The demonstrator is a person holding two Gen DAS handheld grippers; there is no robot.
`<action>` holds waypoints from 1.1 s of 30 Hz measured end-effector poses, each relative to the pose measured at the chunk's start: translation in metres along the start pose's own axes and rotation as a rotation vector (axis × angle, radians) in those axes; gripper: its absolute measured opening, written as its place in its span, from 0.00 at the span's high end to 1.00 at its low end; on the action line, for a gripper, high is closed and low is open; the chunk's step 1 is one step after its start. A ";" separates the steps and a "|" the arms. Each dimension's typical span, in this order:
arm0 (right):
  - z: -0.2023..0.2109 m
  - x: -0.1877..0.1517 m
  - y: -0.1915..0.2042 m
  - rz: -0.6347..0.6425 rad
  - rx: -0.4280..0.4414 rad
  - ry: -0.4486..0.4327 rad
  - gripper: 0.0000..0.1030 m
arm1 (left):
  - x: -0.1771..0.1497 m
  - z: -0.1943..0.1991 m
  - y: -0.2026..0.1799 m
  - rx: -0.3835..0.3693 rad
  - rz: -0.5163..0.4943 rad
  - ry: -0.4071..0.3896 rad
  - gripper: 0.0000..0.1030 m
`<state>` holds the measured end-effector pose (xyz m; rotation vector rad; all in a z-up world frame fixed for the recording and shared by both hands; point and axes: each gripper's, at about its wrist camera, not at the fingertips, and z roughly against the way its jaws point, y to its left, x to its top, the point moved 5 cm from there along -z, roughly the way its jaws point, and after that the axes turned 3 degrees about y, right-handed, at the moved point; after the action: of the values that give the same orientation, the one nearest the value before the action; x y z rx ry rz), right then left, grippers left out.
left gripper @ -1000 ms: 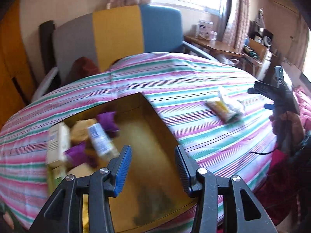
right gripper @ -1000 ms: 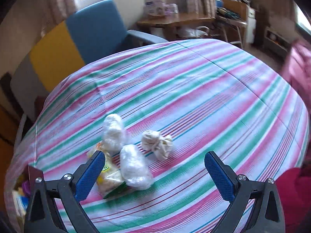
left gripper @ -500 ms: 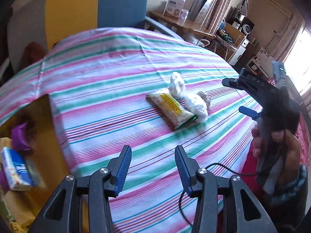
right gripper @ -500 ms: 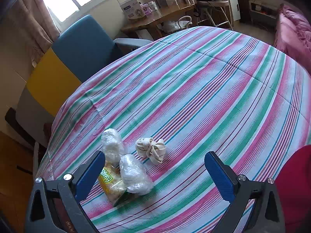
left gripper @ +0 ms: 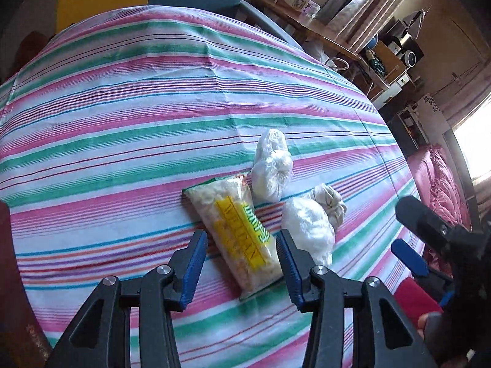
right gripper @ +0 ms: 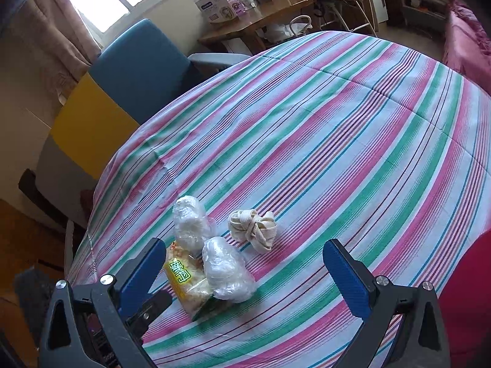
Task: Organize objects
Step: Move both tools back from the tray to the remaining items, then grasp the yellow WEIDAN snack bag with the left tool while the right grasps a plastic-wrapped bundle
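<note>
Here the left gripper [left gripper: 241, 250] points down at the striped cloth [left gripper: 122, 141], its jaws partly apart and empty, with the yellow-labelled snack packet [left gripper: 236, 233] lying on the cloth between and just beyond its fingertips. Two white plastic bundles [left gripper: 271, 165] lie just beyond and to the right of that packet, touching it, and a knotted cream strap [left gripper: 330, 204] sits beside the nearer bundle. The right gripper [right gripper: 244, 271] hangs above the same cluster, jaws wide apart, holding nothing. A blue and yellow chair [right gripper: 122, 86] stands beyond the cloth.
</note>
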<state>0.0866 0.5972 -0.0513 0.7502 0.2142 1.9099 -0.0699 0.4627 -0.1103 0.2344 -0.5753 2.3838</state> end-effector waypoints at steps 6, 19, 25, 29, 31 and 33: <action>-0.001 0.002 0.000 0.008 -0.003 0.006 0.00 | 0.012 -0.030 0.001 0.043 -0.010 -0.013 0.54; -0.005 0.001 0.013 0.100 -0.062 0.035 0.33 | -0.038 0.002 0.021 0.071 -0.109 0.028 0.63; -0.021 -0.014 0.029 0.202 -0.063 0.104 0.33 | -0.078 0.025 0.029 0.076 -0.135 0.006 0.63; -0.031 -0.024 0.038 0.278 -0.089 0.133 0.39 | -0.099 0.036 0.032 0.066 -0.131 -0.004 0.63; -0.037 -0.027 0.042 0.317 -0.113 0.143 0.44 | -0.107 0.040 0.034 0.066 -0.136 -0.011 0.63; -0.043 -0.030 0.044 0.342 -0.128 0.158 0.44 | -0.114 0.043 0.034 0.064 -0.138 -0.016 0.63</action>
<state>0.0363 0.5583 -0.0770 0.5768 0.0612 2.2865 -0.0042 0.3550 -0.1188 0.3122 -0.4746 2.2706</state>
